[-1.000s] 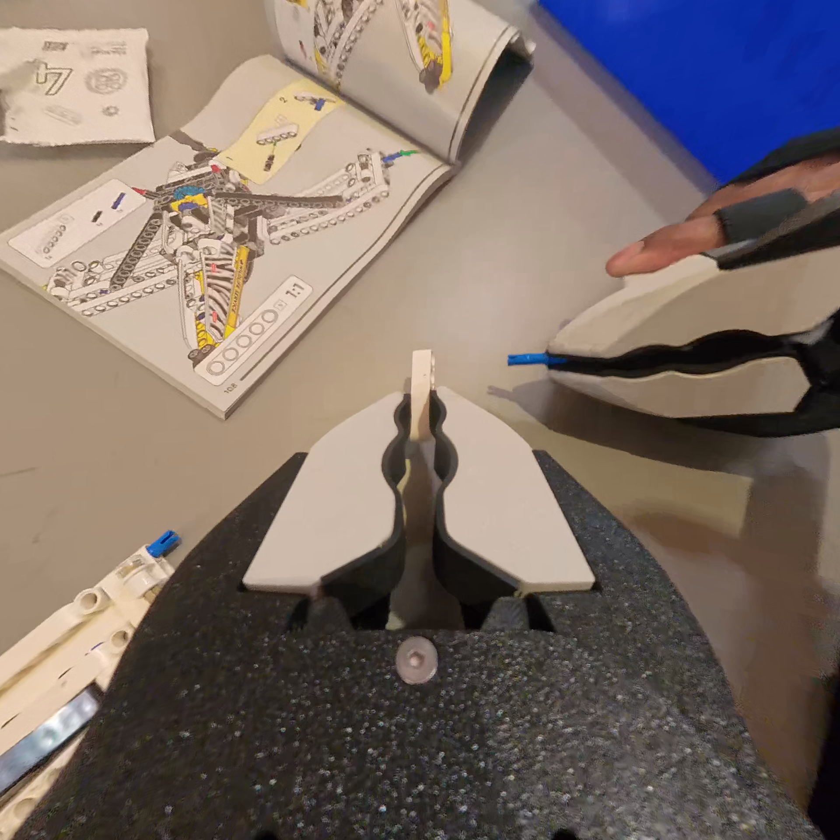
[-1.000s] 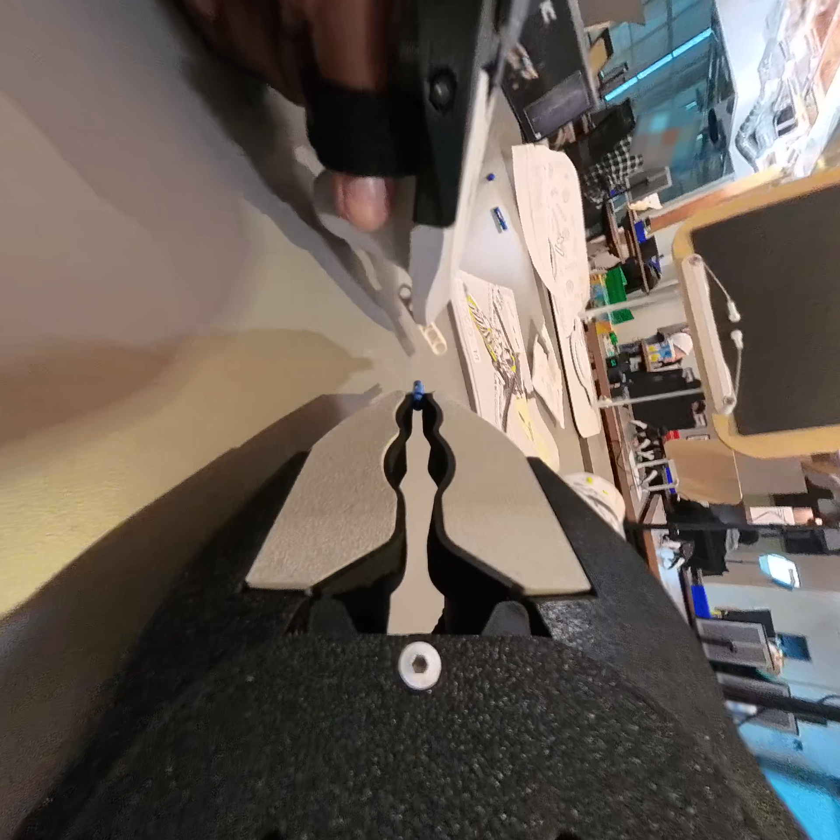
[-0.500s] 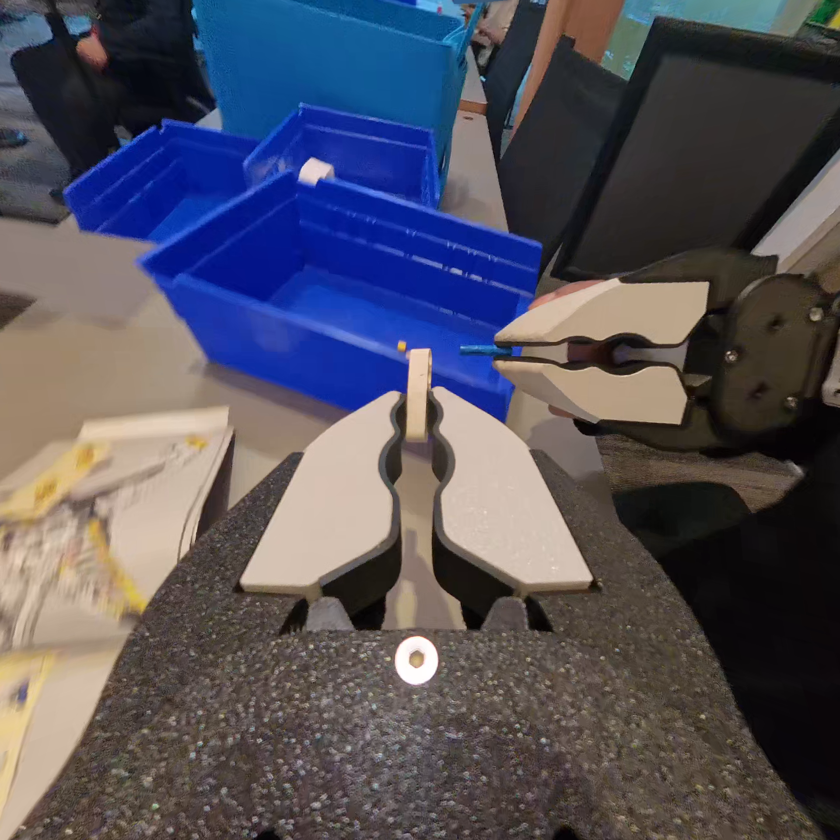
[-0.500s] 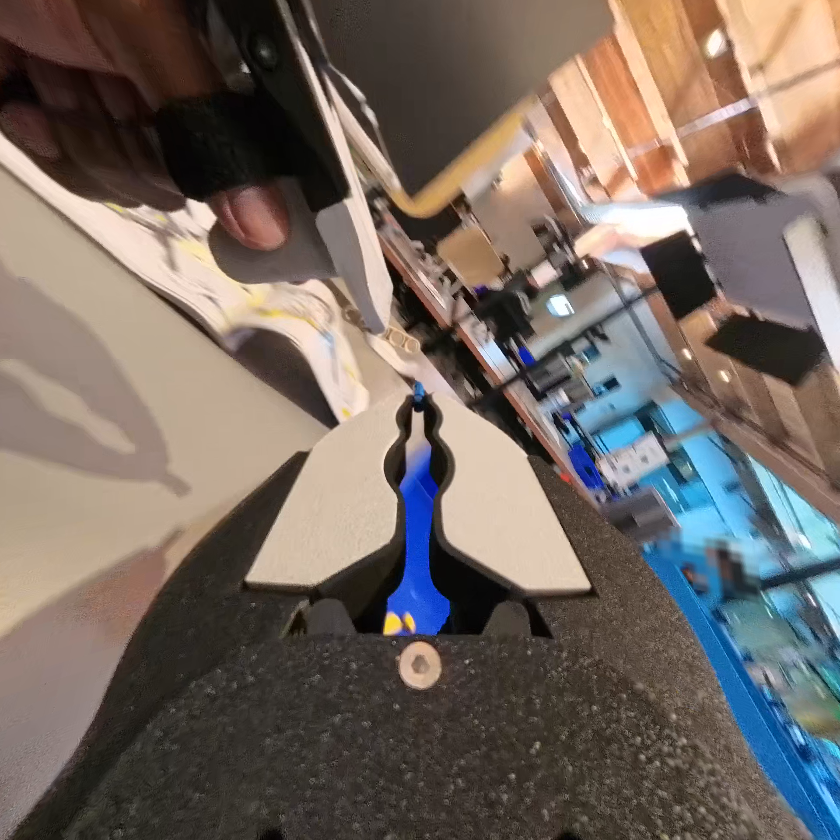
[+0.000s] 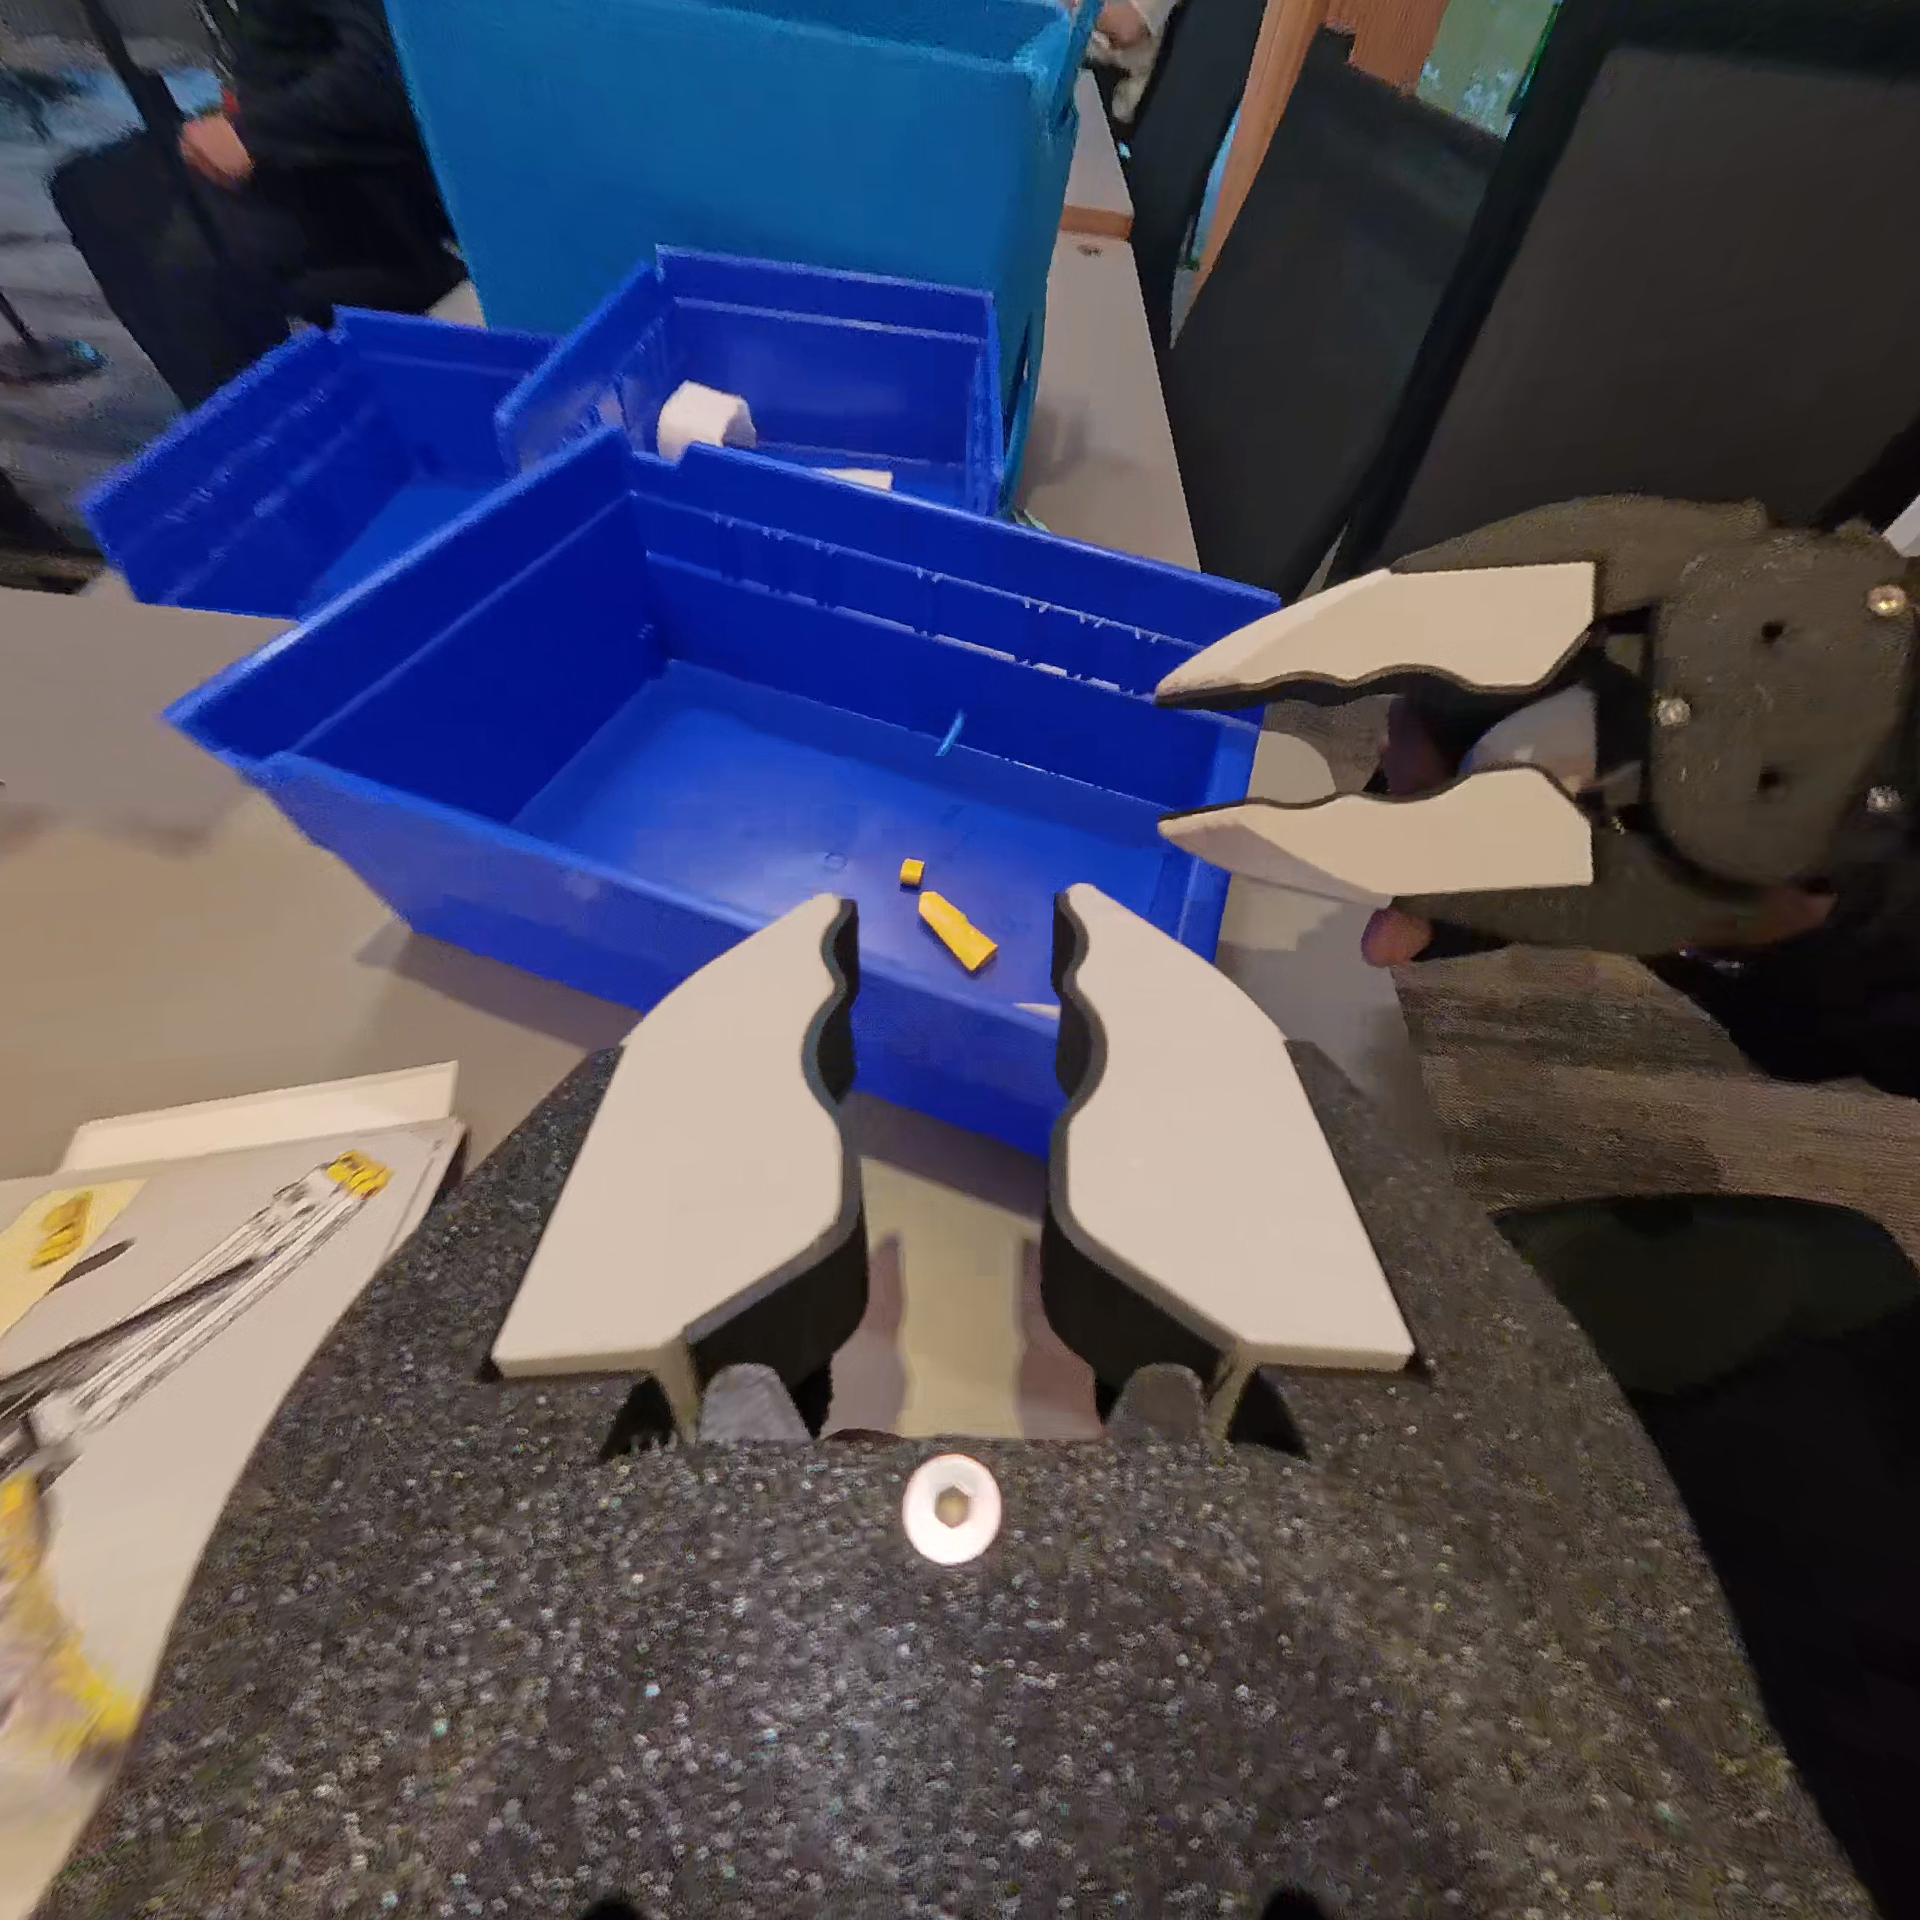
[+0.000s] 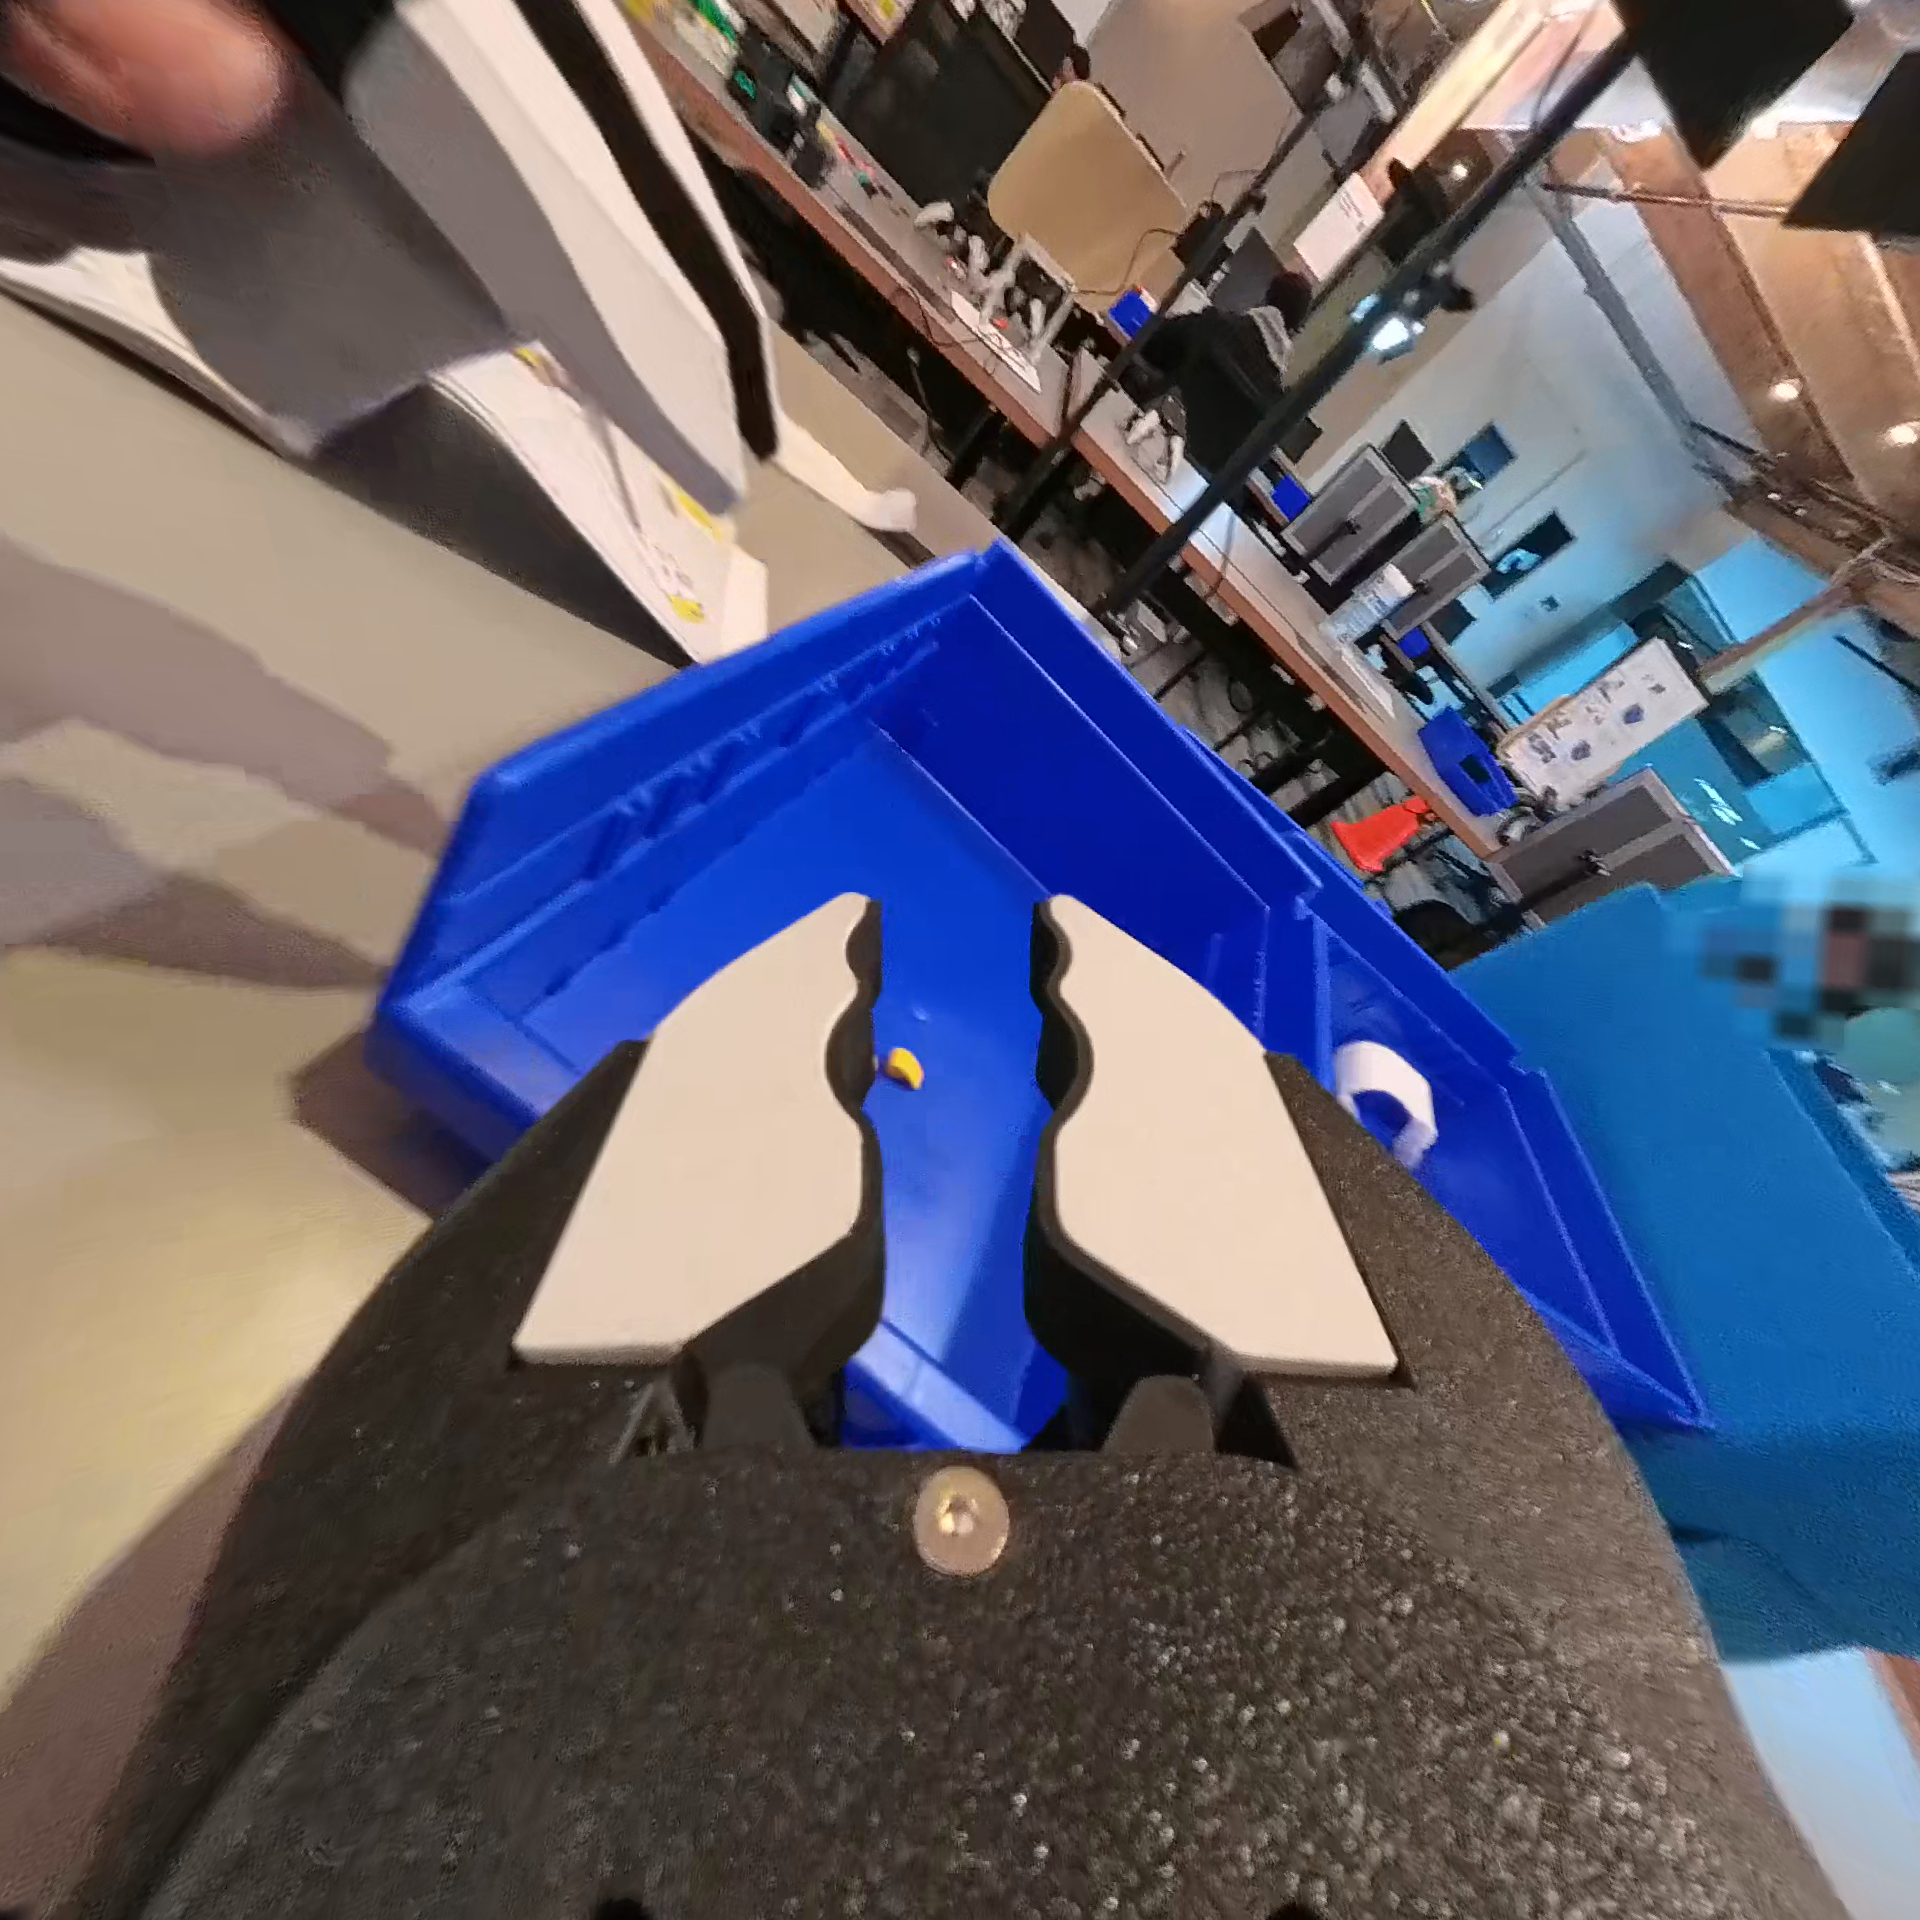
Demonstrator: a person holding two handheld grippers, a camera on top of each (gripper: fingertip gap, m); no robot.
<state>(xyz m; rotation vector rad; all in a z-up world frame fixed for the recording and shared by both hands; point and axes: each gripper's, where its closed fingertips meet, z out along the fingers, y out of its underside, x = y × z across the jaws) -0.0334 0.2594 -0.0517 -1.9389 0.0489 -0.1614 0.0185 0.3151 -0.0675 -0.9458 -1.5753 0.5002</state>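
My left gripper [image 5: 956,912] is open and empty, just over the near wall of a blue bin [image 5: 436,842]. Between its fingers I see two yellow pieces [image 5: 956,932] on the bin floor. A pale sliver [image 5: 1039,1008] shows by its right finger. My right gripper [image 5: 1166,758] is open and empty at the bin's right rim. A thin blue pin [image 5: 950,732], blurred, is inside the bin near the far wall. In the right wrist view my right gripper [image 6: 954,907] hangs open over the same bin [image 6: 665,769], with a yellow piece [image 6: 902,1067] below it.
Two more blue bins [image 5: 312,468] stand behind, one holding a white ring piece [image 5: 707,418]. A tall blue box [image 5: 727,135] is at the back. An instruction booklet [image 5: 208,1247] lies at the left. Dark panels [image 5: 1662,312] stand at the right. About 9 centimetres separates my left fingertips from my right. The thin blue pin [image 5: 950,732] lies some 20 centimetres from my right tips, 25 centimetres from my left tips.
Both grippers swung from above the booklet to the blue bin and opened. The white beam left my left grasp and the blue pin left my right grasp.
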